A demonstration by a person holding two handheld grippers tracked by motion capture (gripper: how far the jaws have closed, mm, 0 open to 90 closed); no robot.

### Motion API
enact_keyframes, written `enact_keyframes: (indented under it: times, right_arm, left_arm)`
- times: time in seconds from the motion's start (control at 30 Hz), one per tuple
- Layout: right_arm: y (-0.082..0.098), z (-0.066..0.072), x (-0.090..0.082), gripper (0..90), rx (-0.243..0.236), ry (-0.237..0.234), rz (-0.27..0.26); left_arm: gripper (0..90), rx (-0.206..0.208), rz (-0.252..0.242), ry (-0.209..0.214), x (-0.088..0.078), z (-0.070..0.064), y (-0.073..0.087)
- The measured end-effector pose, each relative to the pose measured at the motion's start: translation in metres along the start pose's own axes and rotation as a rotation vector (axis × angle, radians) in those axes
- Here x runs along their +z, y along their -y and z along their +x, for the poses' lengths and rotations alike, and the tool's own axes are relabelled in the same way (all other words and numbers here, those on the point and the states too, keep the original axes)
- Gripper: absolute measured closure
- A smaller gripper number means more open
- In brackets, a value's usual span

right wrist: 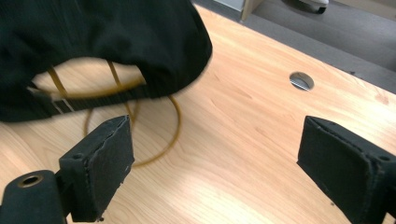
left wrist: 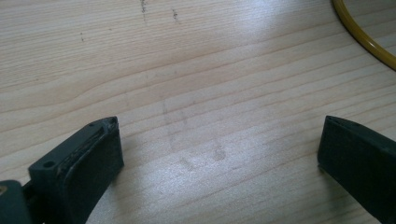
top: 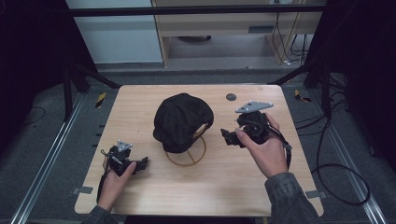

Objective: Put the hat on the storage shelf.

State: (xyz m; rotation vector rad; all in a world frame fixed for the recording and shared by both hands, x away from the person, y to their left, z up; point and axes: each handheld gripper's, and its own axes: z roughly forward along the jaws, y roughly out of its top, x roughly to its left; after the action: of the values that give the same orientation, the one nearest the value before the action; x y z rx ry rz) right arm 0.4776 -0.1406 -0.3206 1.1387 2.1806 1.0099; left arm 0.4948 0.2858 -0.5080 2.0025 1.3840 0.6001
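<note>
The black cap (top: 183,120) sits on its yellow wire stand (top: 187,154) at the middle of the table (top: 140,98), nearer the far edge. My right claw (top: 227,136) hangs just beside the cap, spread wide and empty. My left claw (top: 144,162) rests near the front left corner, spread wide too, empty.

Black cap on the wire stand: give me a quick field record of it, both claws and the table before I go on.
cap: black cap sits on the stand, apart from both claws
stand: yellow wire stand, ring base flat on the table
left claw: left claw open, nothing between jaws, low over bare wood
right claw: right claw open, empty, beside the cap
table: wooden table, round grommet hole near far edge
</note>
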Motion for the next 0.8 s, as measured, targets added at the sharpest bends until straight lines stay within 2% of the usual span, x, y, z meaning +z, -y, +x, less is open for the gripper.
enact_keyframes:
  times: [0.17,0.23,0.7,0.8]
  right_arm:
    - [0.022,-0.004,0.008,10.2,-0.001,0.016,-0.006]
    - [0.030,-0.005,0.012,10.3,0.012,0.014,-0.001]
    - [0.083,-0.007,0.041,10.5,0.051,0.010,0.057]
    - [0.093,-0.006,0.046,10.6,0.072,0.006,0.072]
  left_arm:
    - [0.0,-0.001,0.002,-0.003,0.000,0.002,0.000]
    - [0.0,-0.001,0.003,-0.003,-0.001,0.002,0.000]
    - [0.0,-0.001,0.003,-0.003,-0.001,0.005,0.001]
    - [0.0,0.000,0.004,-0.003,-0.001,0.005,0.001]
